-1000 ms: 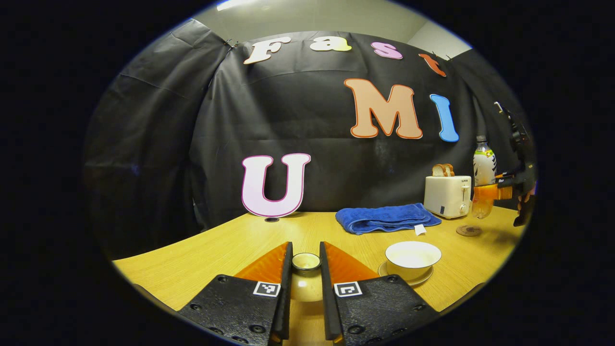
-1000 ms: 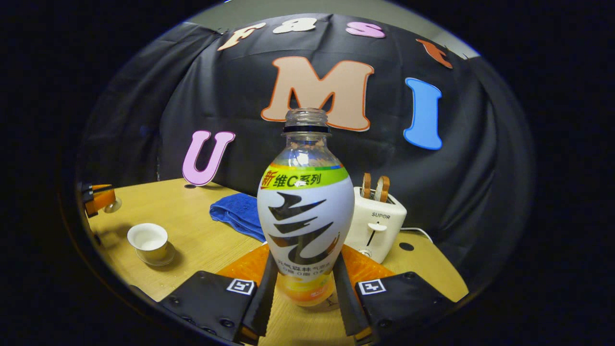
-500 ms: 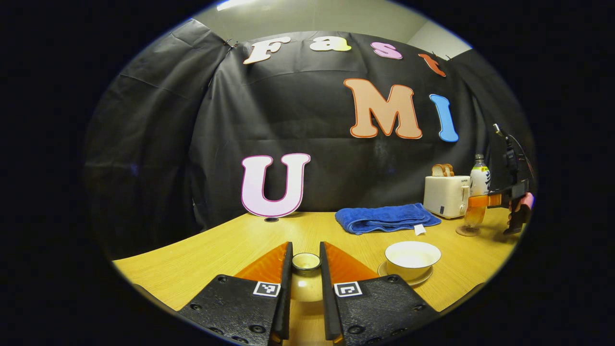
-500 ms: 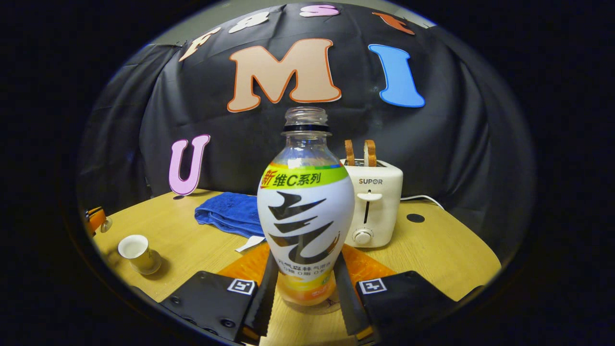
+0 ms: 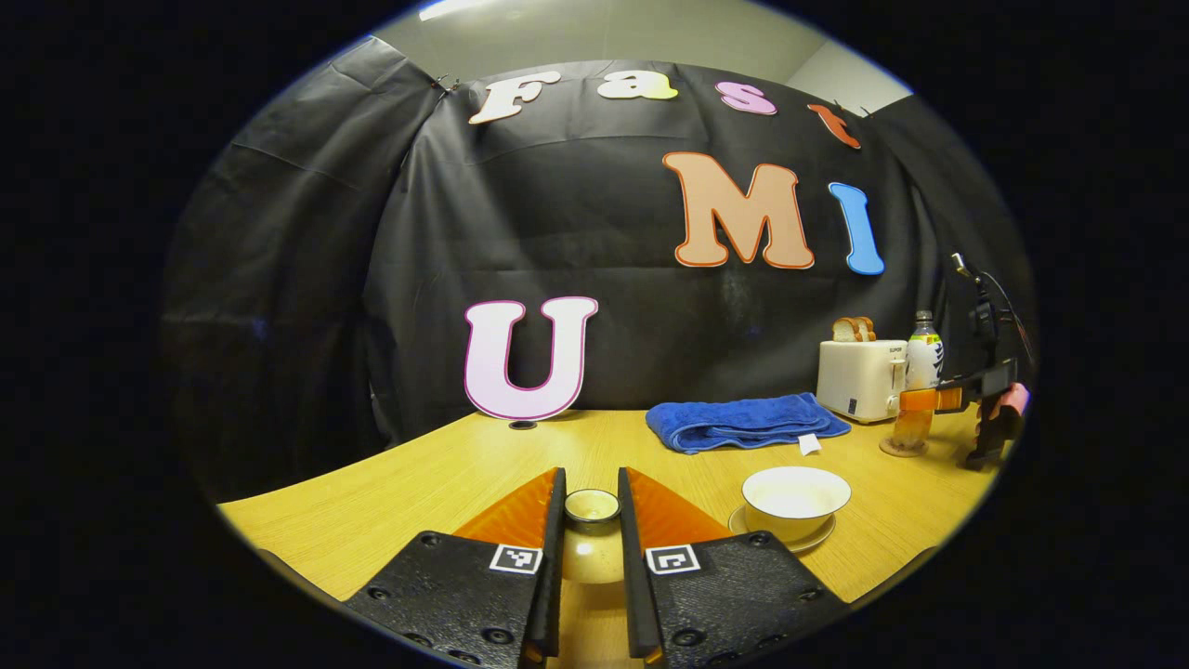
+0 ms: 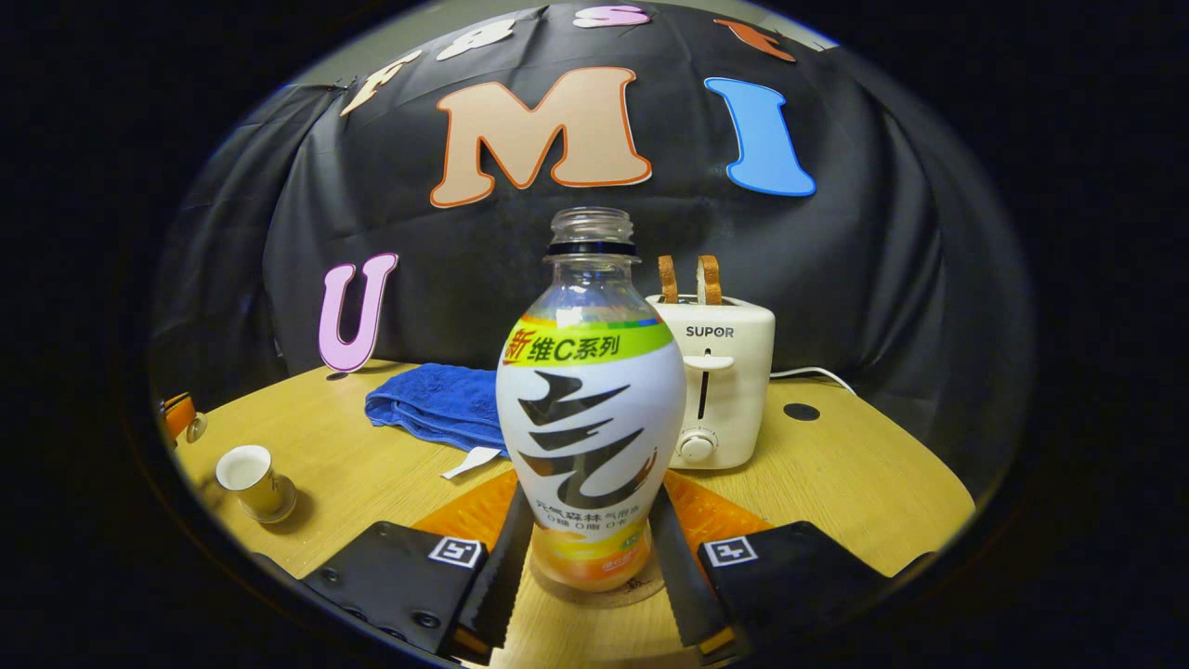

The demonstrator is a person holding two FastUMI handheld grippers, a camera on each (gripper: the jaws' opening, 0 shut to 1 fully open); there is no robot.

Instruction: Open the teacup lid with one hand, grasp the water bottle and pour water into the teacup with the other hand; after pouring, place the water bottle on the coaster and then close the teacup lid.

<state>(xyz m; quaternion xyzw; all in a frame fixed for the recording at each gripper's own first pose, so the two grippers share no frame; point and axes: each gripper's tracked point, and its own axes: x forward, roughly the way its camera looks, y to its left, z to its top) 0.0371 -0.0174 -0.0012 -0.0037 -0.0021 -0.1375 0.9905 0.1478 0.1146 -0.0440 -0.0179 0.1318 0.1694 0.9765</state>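
Left gripper (image 5: 592, 548), at the bottom centre of the left gripper view, is pinched on the teacup lid (image 5: 592, 509), both fingers pressed against its sides (the lid's knob stands up between them). Just right of it, lower centre-right, the teacup (image 5: 795, 497) sits open on its saucer (image 5: 823, 536) on the wooden table (image 5: 446, 483). Farther right in that view lie a folded blue towel (image 5: 743, 423) and a white toaster (image 5: 859, 379) with bread in its slots. At the far right edge the right gripper (image 5: 915, 400) is seen from the side, held level by a hand (image 5: 1008, 401), its fingers around the water bottle (image 5: 920, 386), which stands upright on the round coaster (image 5: 903, 449).

In the right gripper view the left gripper (image 6: 181, 418) appears small at the left edge, with the teacup (image 6: 249, 478) below it. At centre the water bottle (image 6: 591, 409), uncapped, rises upright; the right gripper (image 6: 591, 576) closes on its lower body at bottom centre, and the coaster (image 6: 641, 592) shows as a rim under the bottle's base. The toaster (image 6: 720, 381) stands just behind and to the right.
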